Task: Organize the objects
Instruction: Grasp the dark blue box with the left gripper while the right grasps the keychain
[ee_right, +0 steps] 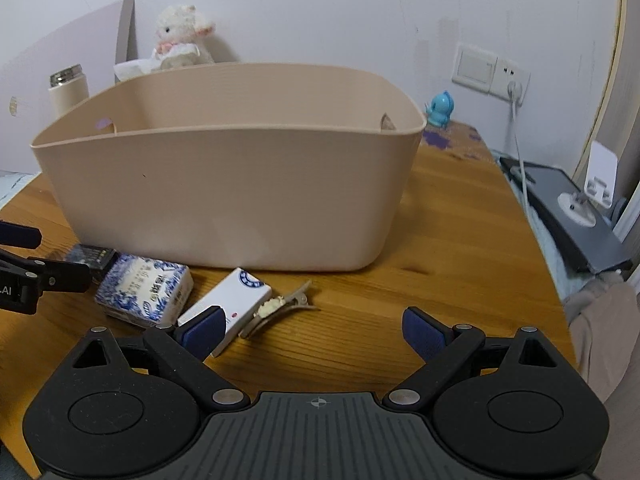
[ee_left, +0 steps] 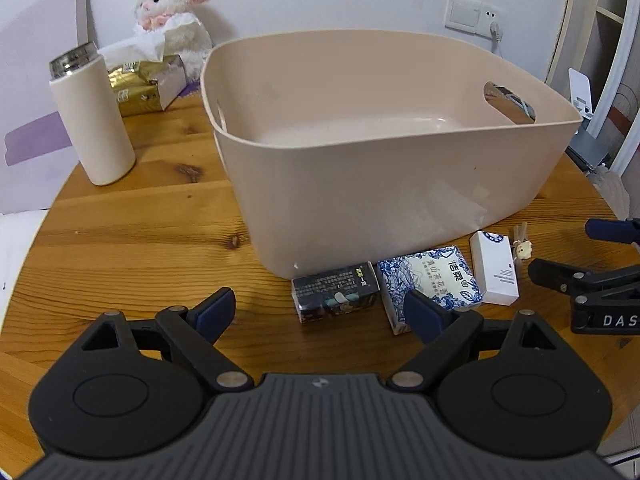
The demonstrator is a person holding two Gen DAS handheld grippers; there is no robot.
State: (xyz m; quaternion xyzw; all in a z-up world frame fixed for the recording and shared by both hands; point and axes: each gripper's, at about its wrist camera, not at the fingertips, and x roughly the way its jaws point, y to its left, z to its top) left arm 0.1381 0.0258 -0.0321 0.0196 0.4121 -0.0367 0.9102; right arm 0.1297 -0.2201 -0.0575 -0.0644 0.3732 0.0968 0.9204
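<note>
A beige plastic bin (ee_left: 360,184) (ee_right: 224,200) stands empty on the round wooden table (ee_left: 132,240). In front of it lie a dark small box (ee_left: 334,294) (ee_right: 90,256), a blue-and-white tissue pack (ee_left: 430,280) (ee_right: 144,290), a white box (ee_left: 494,268) (ee_right: 232,300) and a hair clip (ee_left: 520,246) (ee_right: 280,308). My left gripper (ee_left: 324,312) is open just short of the dark box and tissue pack. Also open is my right gripper (ee_right: 316,332), with the hair clip and white box just ahead of its left finger; it shows at the right edge (ee_left: 592,280) of the left wrist view.
A white thermos (ee_left: 92,120) (ee_right: 68,88), a gold tissue box (ee_left: 148,84) and a plush lamb (ee_left: 172,16) (ee_right: 180,36) stand at the back left. A blue figurine (ee_right: 440,108) sits behind the bin's right corner. A wall socket with a cable (ee_right: 516,92) is at right.
</note>
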